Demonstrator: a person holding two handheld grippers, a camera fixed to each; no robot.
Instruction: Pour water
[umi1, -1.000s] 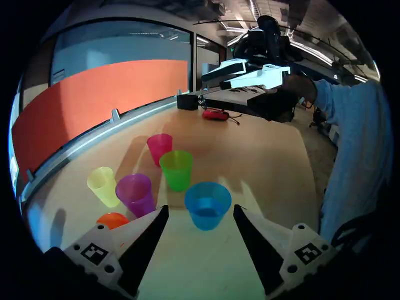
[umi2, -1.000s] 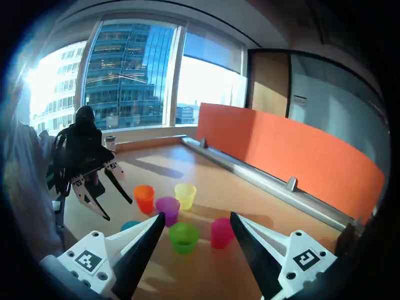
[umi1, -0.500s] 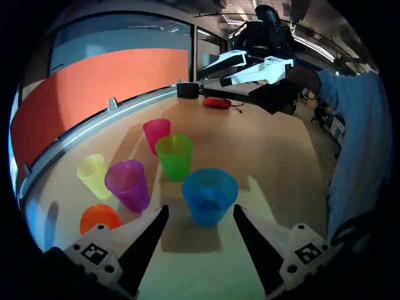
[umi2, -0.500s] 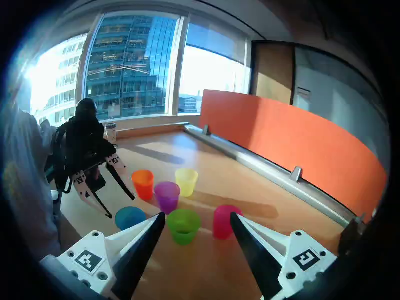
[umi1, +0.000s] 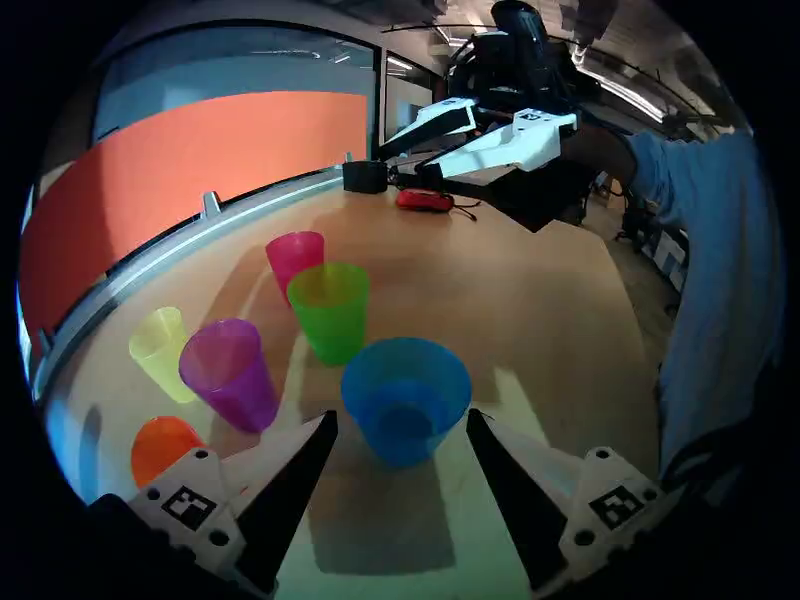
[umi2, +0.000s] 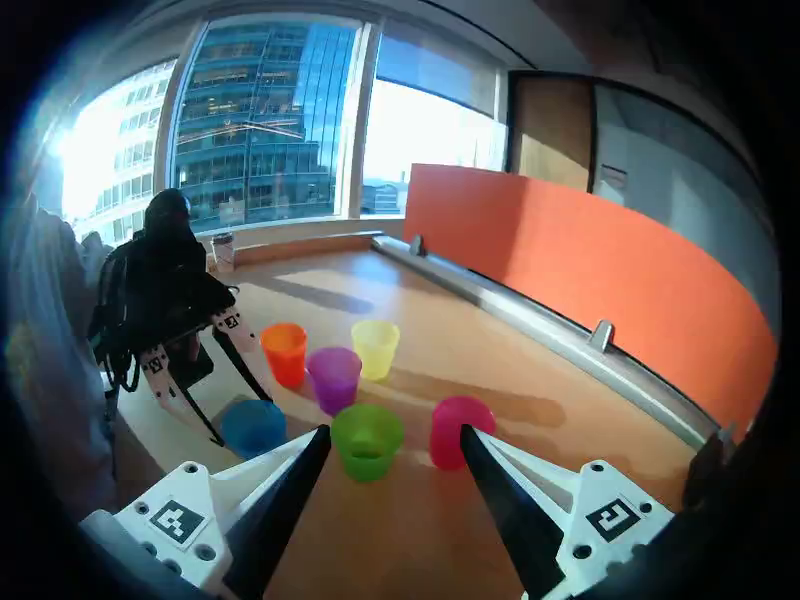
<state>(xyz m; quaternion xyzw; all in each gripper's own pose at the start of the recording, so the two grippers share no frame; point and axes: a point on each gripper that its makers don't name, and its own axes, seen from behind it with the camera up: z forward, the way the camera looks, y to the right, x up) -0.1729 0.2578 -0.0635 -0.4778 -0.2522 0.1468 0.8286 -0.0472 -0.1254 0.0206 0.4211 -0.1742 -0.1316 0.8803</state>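
While the wide wooden table (umi1: 560, 300) gives us loads of room, what worries us is how tightly the six cups are bunched on it. Our left gripper (umi1: 400, 414) has its jaws spread wide and empty. The blue cup (umi1: 405, 390) stands upright on the table right between the tips, nearest of the bunch, so that's the one we'd guess gets picked up. The green cup (umi1: 328, 310) is just behind it and the purple cup (umi1: 228, 370) just off to one side, so a jaw coming in crooked could clip either one and tip it. The right gripper (umi2: 392, 430) is also wide open with nothing in it, lined up on the green cup from the other side with the pink cup (umi2: 462, 412) just beside, so the two grippers could get in each other's way over the same cluster. Squeeze too hard and a thin cup will likely buckle and slosh; too soft and those smooth tapered walls could slip. Material-wise, the table is warm matte wood and looks fairly slick, so a nudged cup would probably skate. The cups are all translucent coloured plastic, round, wider at the rim than the base, glossy, and they look very light. The yellow cup (umi1: 160, 348) and orange cup (umi1: 160, 448) sit on the outer side, beyond the purple one. The blue one looks darker at the bottom, which might be water, but we can't tell.
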